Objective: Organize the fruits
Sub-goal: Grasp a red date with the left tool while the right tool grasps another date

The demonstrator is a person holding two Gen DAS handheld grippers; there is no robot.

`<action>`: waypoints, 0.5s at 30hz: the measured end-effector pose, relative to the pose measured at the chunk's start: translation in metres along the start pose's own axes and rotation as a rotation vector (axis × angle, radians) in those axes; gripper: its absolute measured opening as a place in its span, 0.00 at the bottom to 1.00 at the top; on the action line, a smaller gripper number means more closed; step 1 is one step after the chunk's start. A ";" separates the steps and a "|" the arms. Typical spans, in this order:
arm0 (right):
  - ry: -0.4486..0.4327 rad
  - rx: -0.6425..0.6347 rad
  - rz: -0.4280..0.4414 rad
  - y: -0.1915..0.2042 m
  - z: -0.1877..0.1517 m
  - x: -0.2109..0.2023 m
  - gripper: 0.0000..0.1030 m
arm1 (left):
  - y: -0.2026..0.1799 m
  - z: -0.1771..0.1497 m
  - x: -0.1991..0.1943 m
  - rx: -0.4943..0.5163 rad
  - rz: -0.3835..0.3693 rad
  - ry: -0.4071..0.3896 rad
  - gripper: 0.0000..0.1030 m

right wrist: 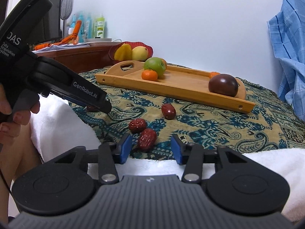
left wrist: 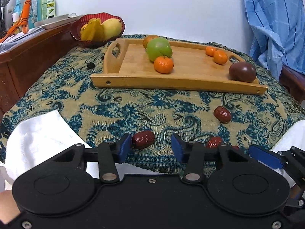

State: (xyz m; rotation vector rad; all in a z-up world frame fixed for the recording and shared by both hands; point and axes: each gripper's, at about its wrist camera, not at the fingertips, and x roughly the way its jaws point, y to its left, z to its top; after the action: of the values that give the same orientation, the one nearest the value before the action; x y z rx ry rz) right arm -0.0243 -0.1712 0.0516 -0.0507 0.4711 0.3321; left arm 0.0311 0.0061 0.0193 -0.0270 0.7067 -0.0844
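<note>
While both grippers hover low with fingers spread, the left gripper (left wrist: pixel 151 147) frames one red date (left wrist: pixel 143 139) on the patterned cloth (left wrist: pixel 106 112); the right gripper (right wrist: pixel 151 147) frames another date (right wrist: pixel 146 139). Remaining fruit sits on the wooden tray (left wrist: pixel 181 85).

— Where's my left gripper (left wrist: pixel 151 146)?

— Low over the patterned cloth (left wrist: pixel 118 110), its blue pads (left wrist: pixel 124 146) spread apart.

— And my right gripper (right wrist: pixel 151 146)?

— Same: jaws wide, nothing between them, low at that cloth's near edge, just beside the left.
</note>
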 end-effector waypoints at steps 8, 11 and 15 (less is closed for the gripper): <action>0.006 0.009 -0.022 0.001 0.002 0.003 0.35 | -0.002 -0.002 0.002 0.001 -0.006 0.000 0.33; 0.008 0.009 -0.021 0.002 0.002 0.004 0.32 | -0.005 -0.002 0.003 0.015 -0.005 -0.001 0.29; 0.008 0.003 -0.024 0.003 0.002 0.004 0.29 | -0.009 -0.003 0.002 0.034 -0.005 -0.005 0.25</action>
State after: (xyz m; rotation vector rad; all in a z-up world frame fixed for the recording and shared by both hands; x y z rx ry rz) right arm -0.0208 -0.1668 0.0520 -0.0544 0.4790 0.3080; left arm 0.0306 -0.0032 0.0162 0.0038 0.7003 -0.1011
